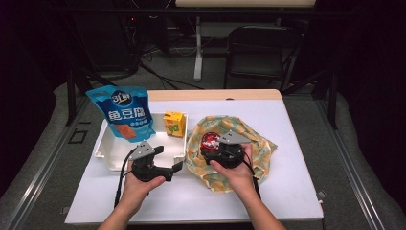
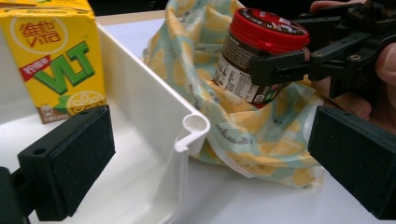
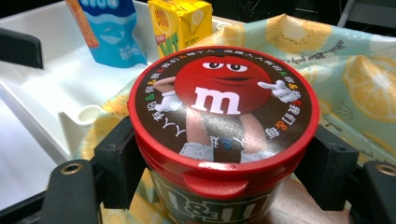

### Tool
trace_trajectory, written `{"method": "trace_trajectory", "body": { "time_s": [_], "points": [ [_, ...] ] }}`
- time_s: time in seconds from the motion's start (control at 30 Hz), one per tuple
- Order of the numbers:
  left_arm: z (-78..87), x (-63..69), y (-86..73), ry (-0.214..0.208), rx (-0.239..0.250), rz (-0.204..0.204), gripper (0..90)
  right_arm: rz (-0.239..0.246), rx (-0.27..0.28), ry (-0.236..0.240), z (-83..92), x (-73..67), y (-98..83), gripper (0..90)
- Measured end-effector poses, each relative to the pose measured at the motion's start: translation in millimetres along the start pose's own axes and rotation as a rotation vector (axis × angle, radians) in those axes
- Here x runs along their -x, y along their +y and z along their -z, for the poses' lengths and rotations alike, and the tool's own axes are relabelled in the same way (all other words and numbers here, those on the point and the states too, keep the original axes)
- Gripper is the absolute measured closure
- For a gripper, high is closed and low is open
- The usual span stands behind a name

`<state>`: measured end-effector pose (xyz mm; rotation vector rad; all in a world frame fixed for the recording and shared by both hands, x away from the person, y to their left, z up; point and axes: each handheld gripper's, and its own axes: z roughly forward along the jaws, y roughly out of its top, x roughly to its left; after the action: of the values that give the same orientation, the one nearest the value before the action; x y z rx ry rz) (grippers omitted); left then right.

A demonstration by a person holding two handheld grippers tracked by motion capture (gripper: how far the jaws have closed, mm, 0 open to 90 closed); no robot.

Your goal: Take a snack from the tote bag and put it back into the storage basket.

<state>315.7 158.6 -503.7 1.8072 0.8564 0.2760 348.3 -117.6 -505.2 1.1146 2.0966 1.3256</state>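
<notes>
A dark M&M's jar (image 1: 209,141) with a red lid (image 3: 224,107) sits tilted on a lemon-print cloth (image 1: 253,143). My right gripper (image 1: 215,146) is shut on it, its black pads (image 3: 116,163) pressing the jar's sides just under the lid. In the left gripper view the jar (image 2: 261,51) leans in the cloth (image 2: 261,140) with a right finger (image 2: 280,70) across it. My left gripper (image 1: 167,158) stands open, with nothing gripped, straddling the white tray's near right corner (image 2: 196,128).
The white tray (image 1: 103,143) holds a yellow VLT juice box (image 1: 174,123) and a blue snack bag (image 1: 125,112) leaning at its far left. A white sheet (image 1: 297,158) covers the tabletop. A black chair (image 1: 261,52) stands beyond the far edge.
</notes>
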Motion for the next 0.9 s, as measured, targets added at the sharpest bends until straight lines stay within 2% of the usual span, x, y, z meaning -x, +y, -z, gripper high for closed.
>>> {"method": "trace_trajectory", "body": {
  "time_s": [0.07, 0.1, 0.13, 0.27, 0.33, 0.4, 0.63, 0.77, 0.8, 0.83, 0.87, 0.9],
  "points": [
    [-1.8, 3.3, 0.4, -0.007, 0.001, -0.006, 0.5, 0.006, 0.011, 0.004, 4.9, -1.1, 1.5, 25.1],
    [-3.3, 6.1, 0.2, 0.009, 0.01, -0.009, 0.5, 0.001, 0.016, -0.001, 7.2, -2.2, 2.3, 25.1],
    [-3.7, 7.5, 0.9, -0.016, 0.0, -0.017, 0.5, -0.003, 0.015, -0.004, 9.6, -3.4, 3.1, 25.1],
    [-7.9, 16.9, 2.1, -0.033, -0.008, -0.04, 0.7, 0.008, 0.019, -0.003, 17.0, -8.1, 6.8, 25.1],
    [-11.2, 23.0, 2.4, -0.037, -0.004, -0.062, 0.8, 0.01, 0.027, 0.006, 22.1, -9.9, 9.6, 25.2],
    [-13.5, 27.6, 2.8, -0.046, -0.013, -0.074, 1.2, -0.003, 0.039, 0.009, 26.0, -12.2, 11.8, 25.2],
    [-22.1, 41.5, 1.4, -0.074, -0.022, -0.111, 2.6, -0.004, 0.048, 0.044, 42.6, -23.6, 18.1, 25.2],
    [-25.8, 48.9, 0.7, -0.079, -0.018, -0.139, 4.7, -0.003, 0.048, 0.062, 46.6, -31.4, 19.2, 25.2],
    [-27.1, 51.6, 0.2, -0.06, -0.006, -0.141, 5.4, -0.002, 0.046, 0.066, 47.4, -33.3, 19.6, 25.2],
    [-27.5, 52.3, 0.3, -0.075, -0.008, -0.147, 6.1, -0.001, 0.046, 0.07, 48.2, -34.9, 19.7, 25.2],
    [-27.9, 54.1, 0.4, -0.057, -0.005, -0.155, 6.9, -0.006, 0.049, 0.076, 48.5, -36.9, 19.6, 25.2],
    [-28.3, 54.5, 0.6, -0.075, -0.002, -0.158, 8.1, -0.003, 0.045, 0.078, 48.8, -38.7, 19.5, 25.2]
  ]
}}
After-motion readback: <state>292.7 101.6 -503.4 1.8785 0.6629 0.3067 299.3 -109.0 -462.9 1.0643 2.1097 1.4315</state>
